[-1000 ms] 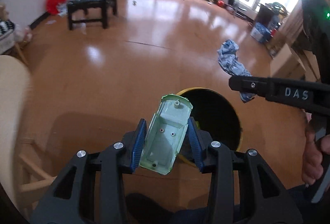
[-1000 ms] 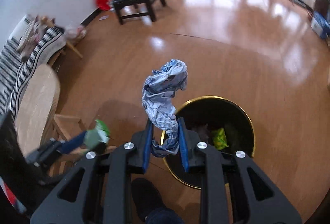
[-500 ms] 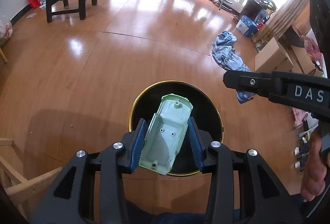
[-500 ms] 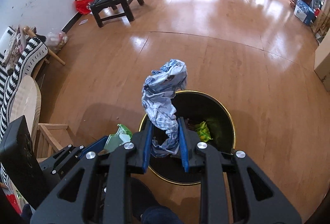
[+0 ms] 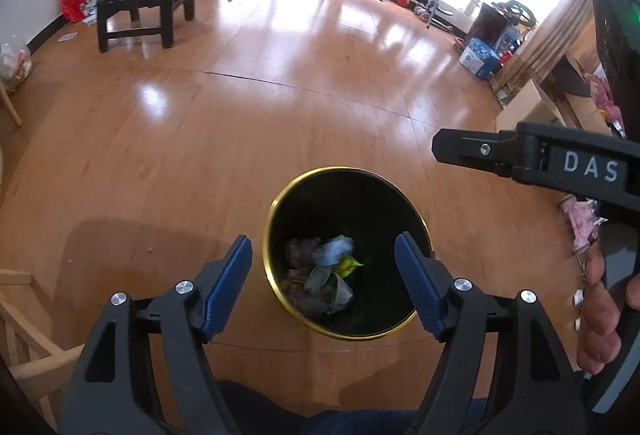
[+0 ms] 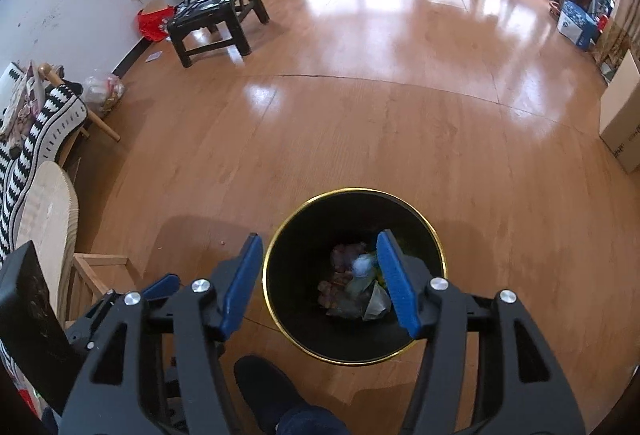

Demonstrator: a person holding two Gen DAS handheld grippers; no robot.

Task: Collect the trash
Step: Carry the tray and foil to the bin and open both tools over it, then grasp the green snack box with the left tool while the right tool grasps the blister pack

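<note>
A black trash bin with a gold rim (image 5: 276, 211) stands on the wooden floor, also in the right wrist view (image 6: 288, 219). Trash lies at its bottom: a blurred blue-white wrapper (image 5: 334, 249), a greenish piece (image 5: 320, 277) and a yellow scrap (image 5: 348, 263); the same heap shows in the right wrist view (image 6: 360, 287). My left gripper (image 5: 324, 255) is open and empty above the bin. My right gripper (image 6: 318, 253) is open and empty above the bin too; its arm shows at the right of the left wrist view (image 5: 532, 161).
A dark wooden chair (image 6: 212, 15) stands at the back left beside a red bag (image 6: 154, 23). A light wooden chair (image 6: 48, 219) and striped cushion (image 6: 44, 131) are at my left. Cardboard boxes (image 6: 622, 115) line the right wall. My shoe (image 6: 264, 383) is near the bin.
Both grippers have opened over the bin. The green plastic piece left my left gripper and the crumpled blue-white wrapper left my right; both now lie in the bin.
</note>
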